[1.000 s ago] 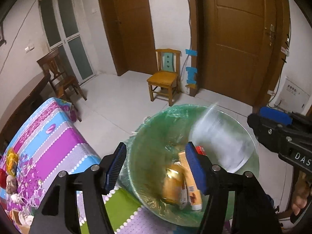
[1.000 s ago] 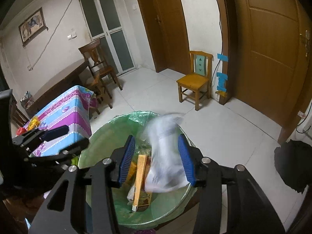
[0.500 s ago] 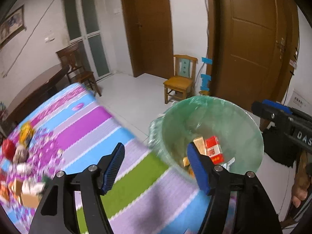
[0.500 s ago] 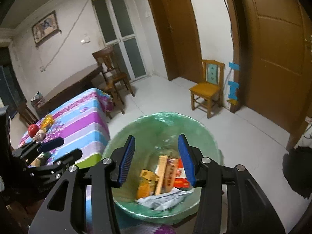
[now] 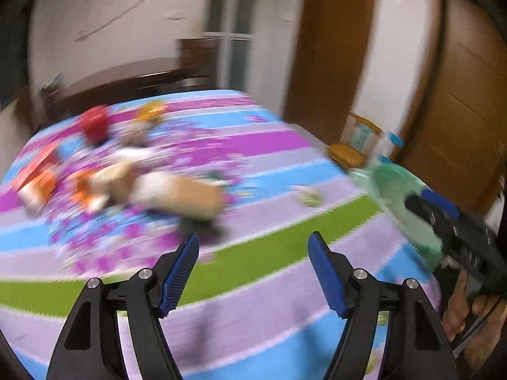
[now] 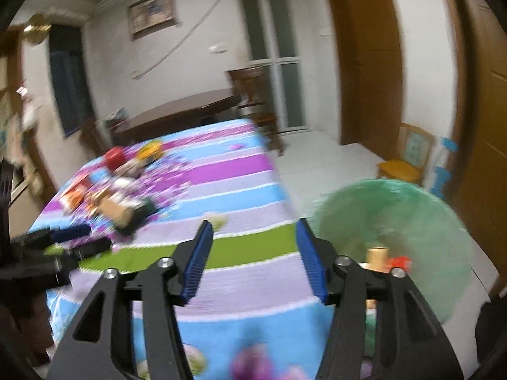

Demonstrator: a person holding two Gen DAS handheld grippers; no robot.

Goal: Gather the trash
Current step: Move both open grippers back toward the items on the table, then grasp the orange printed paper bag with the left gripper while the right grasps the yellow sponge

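Both views are smeared by motion blur. In the left wrist view, a heap of trash (image 5: 126,180) lies at the left of the frame on the striped table (image 5: 272,253): red and orange packets, a tan box-like piece and white wrappers, too blurred to name one by one. A small pale scrap (image 5: 305,194) lies apart from the heap, right of center. At the bottom center, the left hand-held gripper (image 5: 253,269) has its jaws opening, with nothing between its 2 blue pads (image 5: 179,272). At the right edge sits the green-lined bin (image 5: 402,196), partly hidden by the right hand-held gripper (image 5: 456,237) and the person's hand (image 5: 469,313) that holds it.

In the right wrist view, the left hand-held gripper shows at the left edge, near the same heap of trash in the left middle. The right hand-held gripper fills the bottom center, its jaws opening and empty. The bin stands at the right, just beside the table's edge, with a tan carton (image 6: 377,255) and a red packet (image 6: 401,261) inside.
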